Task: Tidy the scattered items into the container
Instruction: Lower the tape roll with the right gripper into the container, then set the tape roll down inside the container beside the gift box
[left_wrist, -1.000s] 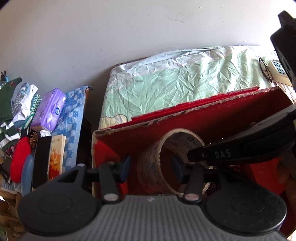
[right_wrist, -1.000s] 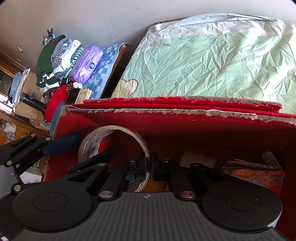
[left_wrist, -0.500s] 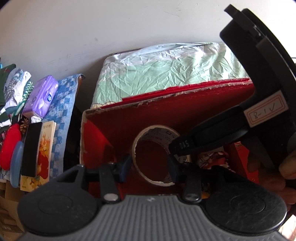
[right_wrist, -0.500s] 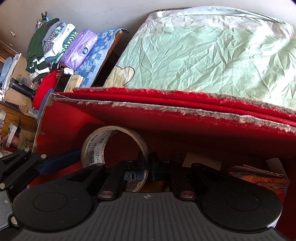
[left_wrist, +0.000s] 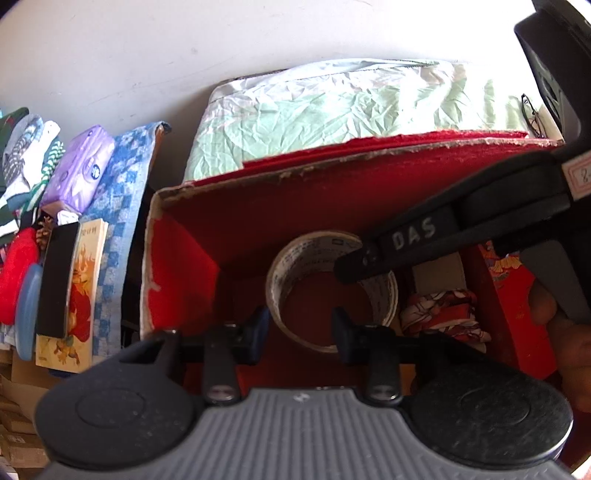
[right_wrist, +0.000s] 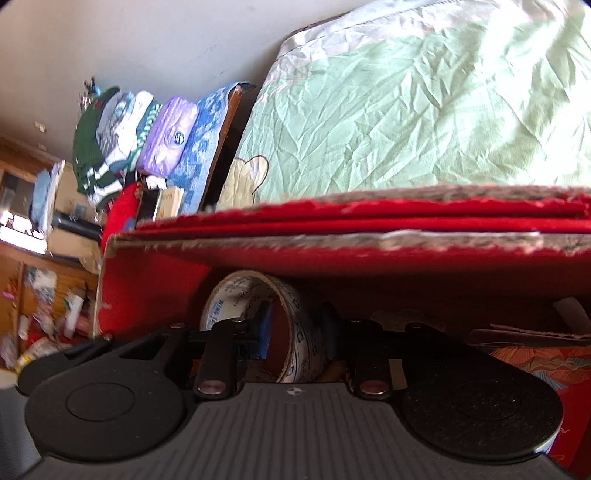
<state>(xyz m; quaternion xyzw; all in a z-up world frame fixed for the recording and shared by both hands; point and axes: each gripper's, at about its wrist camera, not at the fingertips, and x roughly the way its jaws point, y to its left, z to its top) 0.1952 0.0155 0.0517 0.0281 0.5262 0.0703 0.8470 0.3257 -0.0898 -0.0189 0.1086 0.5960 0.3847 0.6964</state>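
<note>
**A:** So, left to right: far left there's a pile of folded clothes, cut off by the frame edge, then a purple tissue pack and a book with something flat and black lying over it. No idea what the black thing is.

**B:** And the container?

**A:** Red cardboard box with ragged edges, right up against a bed with a crinkled green sheet. The tape roll is inside it, toward the box's left end, standing on its edge. Can't see whether it's actually resting on the box floor, since the gripper bodies block the bottom.

**B:** Left gripper?

**A:** The left gripper hangs just in front of the roll. Its jaws have narrowed to a gap and there's nothing between them.

**B:** Right one?

**A:** The right gripper straddles the roll's wall, one finger inside the ring, one outside. Its jaws have just been opening, so they're spread with the tape wall in the gap and not pinching it. From the left wrist view its black finger reaches over the roll's rim. Further right there's patterned fabric and some paper-looking stuff, mostly hidden, plus part of a hand at the frame edge.
</note>
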